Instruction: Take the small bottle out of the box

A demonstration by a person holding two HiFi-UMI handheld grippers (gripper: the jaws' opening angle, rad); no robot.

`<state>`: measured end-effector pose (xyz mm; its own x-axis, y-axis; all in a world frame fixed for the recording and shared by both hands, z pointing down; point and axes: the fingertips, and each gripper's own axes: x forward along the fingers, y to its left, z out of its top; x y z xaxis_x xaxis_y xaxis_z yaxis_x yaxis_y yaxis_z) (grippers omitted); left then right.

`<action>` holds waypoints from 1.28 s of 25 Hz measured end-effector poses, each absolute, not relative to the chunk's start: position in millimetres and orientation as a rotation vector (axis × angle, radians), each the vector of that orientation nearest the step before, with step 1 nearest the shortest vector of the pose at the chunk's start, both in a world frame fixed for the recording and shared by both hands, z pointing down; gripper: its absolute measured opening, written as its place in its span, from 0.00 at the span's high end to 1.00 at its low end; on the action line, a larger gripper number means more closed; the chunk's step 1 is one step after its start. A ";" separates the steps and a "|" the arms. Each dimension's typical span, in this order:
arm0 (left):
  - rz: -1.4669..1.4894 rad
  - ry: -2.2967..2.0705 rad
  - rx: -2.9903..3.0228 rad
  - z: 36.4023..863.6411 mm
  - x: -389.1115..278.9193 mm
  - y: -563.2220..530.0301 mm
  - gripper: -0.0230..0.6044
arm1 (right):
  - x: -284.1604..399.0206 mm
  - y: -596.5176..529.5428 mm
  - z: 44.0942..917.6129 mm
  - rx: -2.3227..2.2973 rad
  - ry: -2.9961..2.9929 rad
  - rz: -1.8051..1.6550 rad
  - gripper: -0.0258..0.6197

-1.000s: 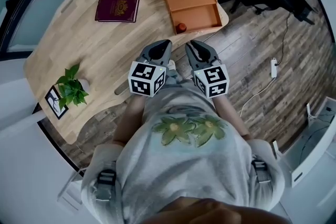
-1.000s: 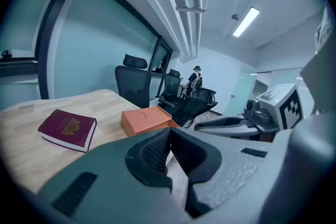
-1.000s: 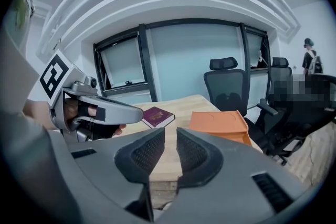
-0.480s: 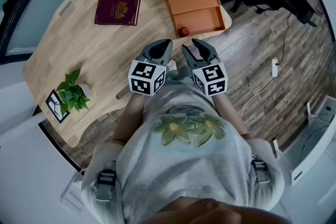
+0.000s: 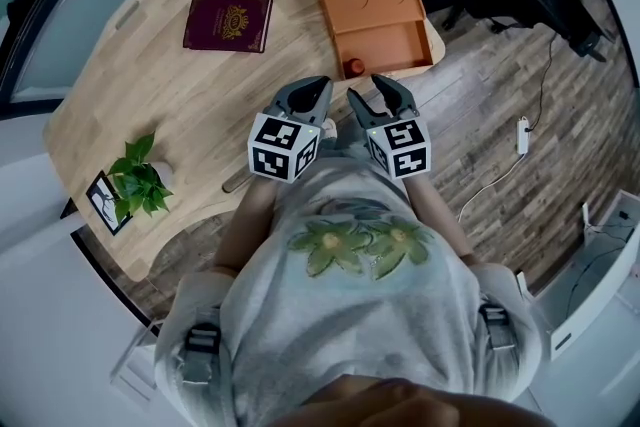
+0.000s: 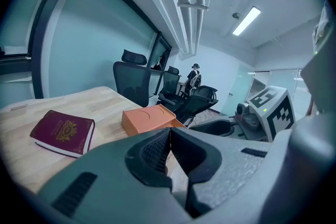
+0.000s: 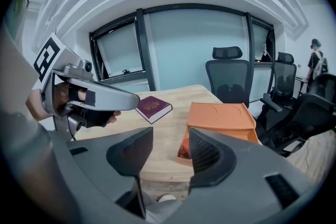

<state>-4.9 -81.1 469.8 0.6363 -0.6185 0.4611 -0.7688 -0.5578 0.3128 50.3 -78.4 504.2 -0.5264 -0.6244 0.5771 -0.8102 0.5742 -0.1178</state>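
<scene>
An orange box lies open at the wooden table's right edge. The small bottle, red-capped, stands in the box's near-left corner. In the right gripper view the bottle shows far off in the gap between the jaws, inside the box. My right gripper hangs in front of the table edge; its jaws are opening with nothing between them. My left gripper is beside it, shut and empty, its pads pressed together.
A maroon book lies on the table's far left part. A small potted plant and a picture frame stand at the near-left corner. Office chairs stand beyond the table. A power strip lies on the floor at right.
The right gripper's jaws have spread apart from nearly closed. Both grippers stay in front of the table edge; the left has not changed.
</scene>
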 end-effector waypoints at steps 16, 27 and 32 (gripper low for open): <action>0.494 -1.060 2.347 491.9 -11.0 -97.2 0.95 | 51.0 -100.4 545.7 1.094 -2.239 0.561 0.64; 0.509 -1.044 2.330 500.3 -9.8 -104.7 0.95 | 55.3 -109.8 571.0 1.062 -2.190 0.588 0.64; 0.517 -1.052 2.312 504.2 -14.8 -106.5 0.95 | 53.7 -113.5 582.1 1.049 -2.173 0.594 0.64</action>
<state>-14.8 -106.5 504.2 0.6211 -0.5666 0.5415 -0.7748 -0.5477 0.3156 53.7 -113.5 582.1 -0.4726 -0.5155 0.7148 -0.8074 0.5783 -0.1167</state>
